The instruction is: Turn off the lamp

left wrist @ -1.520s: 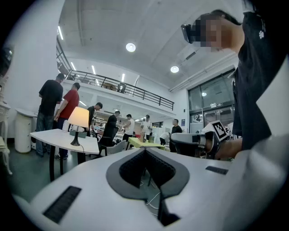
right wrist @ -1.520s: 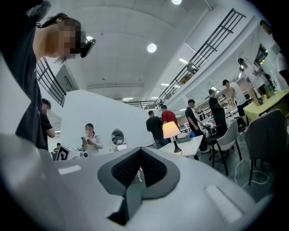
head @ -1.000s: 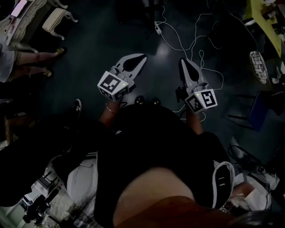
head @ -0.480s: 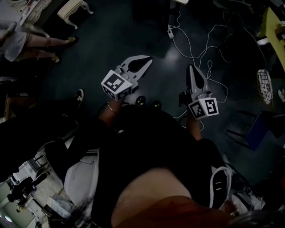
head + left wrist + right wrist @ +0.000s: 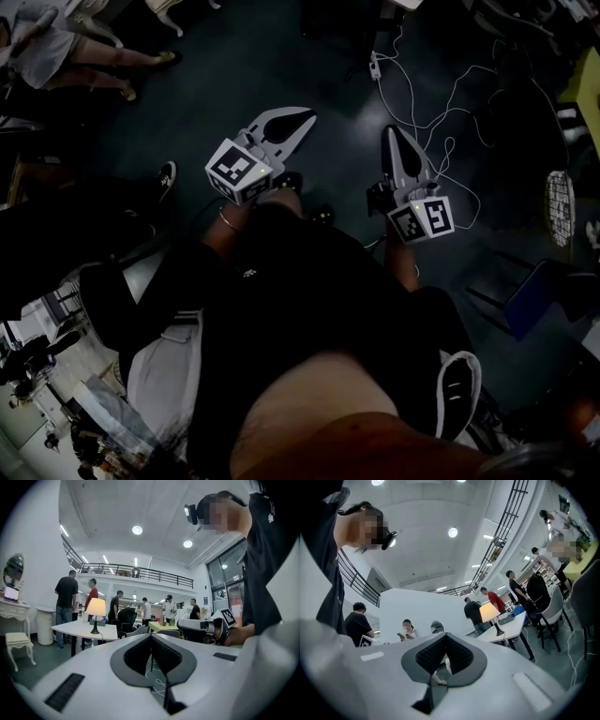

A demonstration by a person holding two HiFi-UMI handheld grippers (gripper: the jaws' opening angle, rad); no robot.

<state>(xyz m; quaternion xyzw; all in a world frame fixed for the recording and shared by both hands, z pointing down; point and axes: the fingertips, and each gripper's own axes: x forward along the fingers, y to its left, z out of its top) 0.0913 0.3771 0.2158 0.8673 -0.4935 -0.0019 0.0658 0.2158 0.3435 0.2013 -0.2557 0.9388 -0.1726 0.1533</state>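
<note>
A: Lamp (image 5: 96, 607): where is it?
B: Lit, standing on a white table (image 5: 79, 629) across the room.
A: And the jaws?
B: Left hand-held gripper (image 5: 151, 636) and right hand-held gripper (image 5: 446, 635): both closed, holding nothing.

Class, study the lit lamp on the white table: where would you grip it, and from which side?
Probably the thin dark stem under the shade, approached level from the side: the lamp stands upright, its stem is narrow, and the shade flares too wide for the jaws.
</note>
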